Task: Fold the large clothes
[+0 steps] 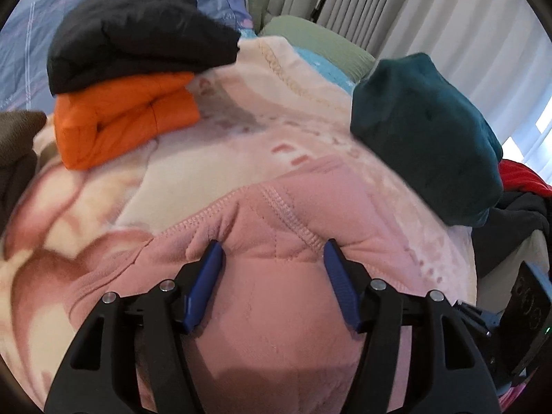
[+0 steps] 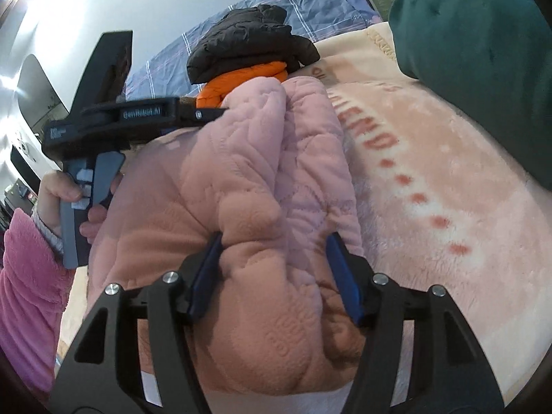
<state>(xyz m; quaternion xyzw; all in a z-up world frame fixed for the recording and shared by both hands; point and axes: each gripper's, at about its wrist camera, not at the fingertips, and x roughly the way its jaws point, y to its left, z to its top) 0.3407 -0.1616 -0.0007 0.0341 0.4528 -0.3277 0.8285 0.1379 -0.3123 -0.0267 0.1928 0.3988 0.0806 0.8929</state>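
Working on the pink quilted garment point(image 2: 248, 186), both grippers are standing over its folded bulk on the pink plush blanket point(image 2: 431, 186). The garment is lying at the near edge of that blanket, bunched into a thick bundle. The left gripper point(image 1: 272, 252) is parted, its blue pads point(image 1: 207, 276) straddling a padded ridge of the garment; whether they are pressing it cannot be told. The right gripper point(image 2: 274, 245) is likewise parted across a thick fold, the fabric filling the gap, grip pressure unclear. The person's hand point(image 2: 65, 196) is holding the left tool at the garment's far-left side.

Beyond the garment, a folded orange jacket point(image 1: 120, 120) is sitting under a black puffer jacket point(image 1: 138, 31); a teal fleece bundle point(image 1: 427, 138) is resting to its right.

Judged step: compacting or releasing the folded bundle. The next move probably calls for pressing the bundle flat, then carrying it beside the finished stack.
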